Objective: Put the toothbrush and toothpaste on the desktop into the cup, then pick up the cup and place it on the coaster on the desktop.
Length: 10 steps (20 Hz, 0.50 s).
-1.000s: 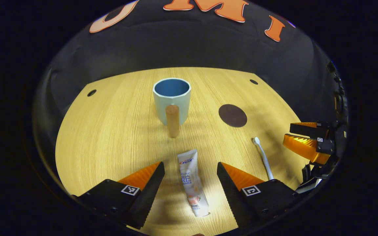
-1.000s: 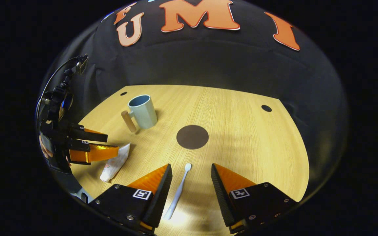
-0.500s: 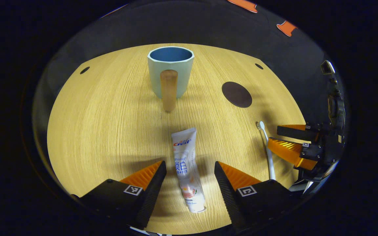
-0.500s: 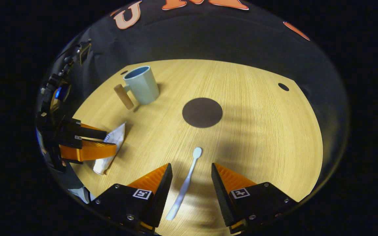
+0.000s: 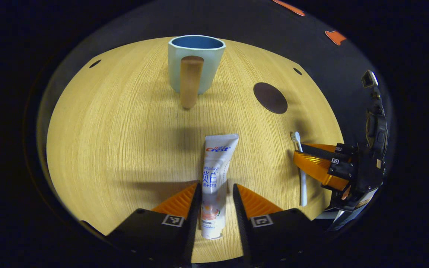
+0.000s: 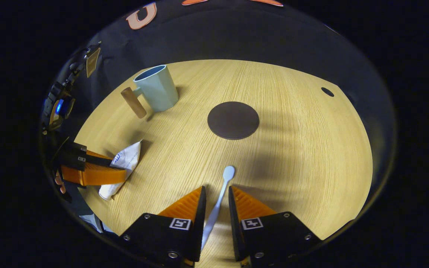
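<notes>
The left gripper (image 5: 216,197) has its fingers closed in against the sides of the white plastic toothpaste tube (image 5: 214,178), which lies flat on the pale wooden desktop (image 5: 117,130) with its long axis pointing straight ahead at the light blue cup with a wooden handle (image 5: 195,63). The right gripper (image 6: 215,206) likewise brackets the slim white toothbrush (image 6: 220,193), seemingly pinching it, though contact is hard to confirm; the dark round coaster (image 6: 233,120) lies beyond

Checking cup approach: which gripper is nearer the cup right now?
Left, slightly. The left gripper faces the cup straight across the desktop, astride the toothpaste; the right gripper straddles the toothbrush, farther aside.
</notes>
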Each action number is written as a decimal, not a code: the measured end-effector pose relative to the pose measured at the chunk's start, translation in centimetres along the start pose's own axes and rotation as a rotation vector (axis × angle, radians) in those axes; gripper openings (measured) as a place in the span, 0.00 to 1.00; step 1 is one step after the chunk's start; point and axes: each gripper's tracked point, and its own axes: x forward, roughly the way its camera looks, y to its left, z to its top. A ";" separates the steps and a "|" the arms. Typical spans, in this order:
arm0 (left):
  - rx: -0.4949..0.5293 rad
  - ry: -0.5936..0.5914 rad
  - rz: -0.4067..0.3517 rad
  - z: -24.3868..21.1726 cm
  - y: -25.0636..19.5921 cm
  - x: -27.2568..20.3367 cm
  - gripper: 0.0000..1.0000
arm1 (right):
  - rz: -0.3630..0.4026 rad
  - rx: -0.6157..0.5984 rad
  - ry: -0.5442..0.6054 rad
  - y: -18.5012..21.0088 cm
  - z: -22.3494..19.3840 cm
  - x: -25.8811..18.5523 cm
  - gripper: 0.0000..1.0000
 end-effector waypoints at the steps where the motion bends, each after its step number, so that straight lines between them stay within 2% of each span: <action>1: -0.011 -0.010 -0.006 0.1 -0.1 0.2 0.35 | -0.004 0.011 -0.002 -0.2 0.0 0.1 0.30; 2: -0.011 -0.015 -0.005 0.2 0.0 0.1 0.35 | 0.003 0.022 -0.011 -0.4 0.1 0.0 0.20; 3: -0.013 -0.019 -0.007 0.2 -0.1 0.1 0.23 | 0.014 0.040 -0.015 -0.4 0.3 0.1 0.16; 4: -0.008 -0.022 -0.013 0.2 -0.1 0.1 0.21 | 0.040 0.060 -0.027 0.0 0.6 0.1 0.12; 5: -0.012 -0.027 -0.034 0.4 -0.3 0.0 0.21 | 0.074 0.067 -0.036 0.4 0.6 0.2 0.10; 8: -0.021 -0.068 -0.061 0.9 0.4 -0.9 0.17 | 0.082 0.094 -0.071 0.3 0.8 0.2 0.05; 10: -0.027 -0.101 -0.052 1.5 0.9 -1.1 0.17 | 0.082 0.092 -0.090 0.3 0.6 0.2 0.03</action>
